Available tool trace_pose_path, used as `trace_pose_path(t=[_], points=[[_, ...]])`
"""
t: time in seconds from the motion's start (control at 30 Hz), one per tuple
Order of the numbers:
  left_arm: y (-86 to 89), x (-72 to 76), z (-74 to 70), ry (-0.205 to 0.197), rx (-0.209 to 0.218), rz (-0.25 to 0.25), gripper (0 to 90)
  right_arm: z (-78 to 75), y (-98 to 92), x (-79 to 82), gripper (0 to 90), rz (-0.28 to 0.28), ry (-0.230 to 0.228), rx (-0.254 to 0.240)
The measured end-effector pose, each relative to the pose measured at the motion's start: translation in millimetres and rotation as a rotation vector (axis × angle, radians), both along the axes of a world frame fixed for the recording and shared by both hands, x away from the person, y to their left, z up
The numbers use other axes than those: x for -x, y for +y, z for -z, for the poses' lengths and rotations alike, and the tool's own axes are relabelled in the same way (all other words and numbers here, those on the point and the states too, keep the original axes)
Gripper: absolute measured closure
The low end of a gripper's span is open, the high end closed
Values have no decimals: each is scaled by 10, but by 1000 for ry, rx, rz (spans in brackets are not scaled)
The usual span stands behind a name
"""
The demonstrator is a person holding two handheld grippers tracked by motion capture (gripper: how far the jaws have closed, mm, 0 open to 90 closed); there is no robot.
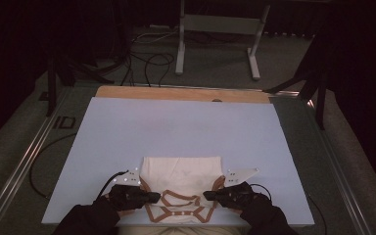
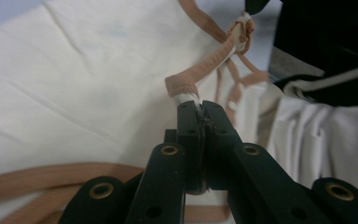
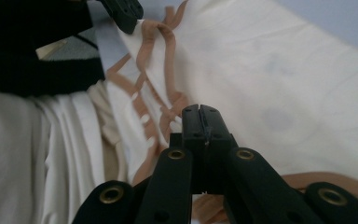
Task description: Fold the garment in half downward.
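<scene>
Currently mid-fold: left gripper [image 1: 152,197] and right gripper [image 1: 209,195] both clenched on the tan-trimmed cream cloth garment [image 1: 182,176] at the blue mat's [image 1: 127,127] 6 o'clock edge; next, probably carry toward 12.

There is 1 cream garment [image 1: 182,174] with tan straps on 1 light blue table [image 1: 186,127]. There are 2 black grippers: 1 left gripper [image 1: 152,197] and 1 right gripper [image 1: 209,195]. Behind the table stands 1 grey metal frame [image 1: 218,24].

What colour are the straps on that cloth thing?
The straps are tan-brown, clearest in the left gripper view.
</scene>
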State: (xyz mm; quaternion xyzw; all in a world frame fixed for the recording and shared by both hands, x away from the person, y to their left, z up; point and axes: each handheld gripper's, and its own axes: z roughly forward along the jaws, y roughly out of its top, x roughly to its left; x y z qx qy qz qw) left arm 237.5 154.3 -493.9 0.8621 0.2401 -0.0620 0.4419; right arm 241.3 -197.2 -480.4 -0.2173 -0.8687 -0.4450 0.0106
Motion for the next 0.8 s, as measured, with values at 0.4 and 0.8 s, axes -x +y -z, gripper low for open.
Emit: trace_pose_path(t=[0.4,0.8], points=[[-10,112,108,30,-34,73,823,146,-27,185,900,-26,61,-3],[23,239,84,-12,-32,140,585,175,-39,248,666,-47,95,-34]])
